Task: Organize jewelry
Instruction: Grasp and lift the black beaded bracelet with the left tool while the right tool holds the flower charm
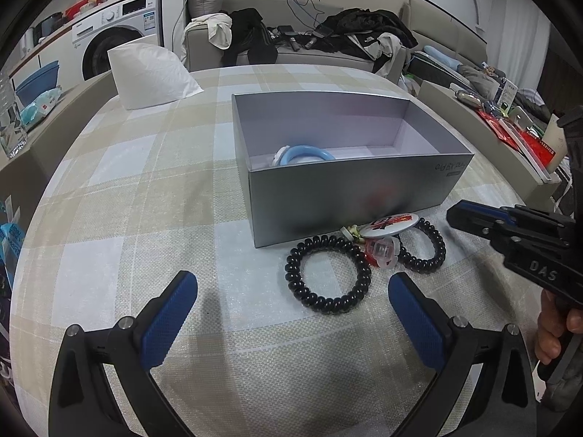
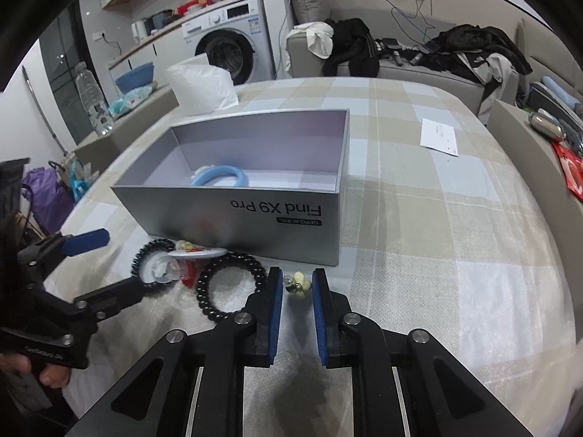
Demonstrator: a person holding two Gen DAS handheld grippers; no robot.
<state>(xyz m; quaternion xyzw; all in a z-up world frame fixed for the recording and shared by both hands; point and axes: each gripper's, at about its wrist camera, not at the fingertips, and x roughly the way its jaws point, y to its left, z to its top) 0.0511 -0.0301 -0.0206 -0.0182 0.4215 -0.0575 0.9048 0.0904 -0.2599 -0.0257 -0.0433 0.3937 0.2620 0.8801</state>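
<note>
An open grey box [image 1: 349, 200] [image 2: 255, 218] sits on the checked cloth with a blue ring [image 1: 304, 153] [image 2: 222, 176] inside. In front of it lie two black spiral hair ties [image 1: 328, 273] [image 1: 424, 251], a round badge [image 1: 391, 225] and a clear pink clip [image 1: 380, 251]. My left gripper [image 1: 291, 324] is open, just short of the nearer hair tie. My right gripper [image 2: 297, 293] is narrowly open, its pads either side of a small cream flower charm [image 2: 299, 284]; I cannot tell if they touch it. It also shows at the right of the left wrist view [image 1: 470, 218].
A white pillow [image 1: 149, 73] lies at the cloth's far left and a white card [image 2: 439, 136] at its far right. A cluttered sofa [image 1: 309, 47], washing machine [image 1: 109, 32] and side shelves with clutter [image 1: 510, 127] surround the table.
</note>
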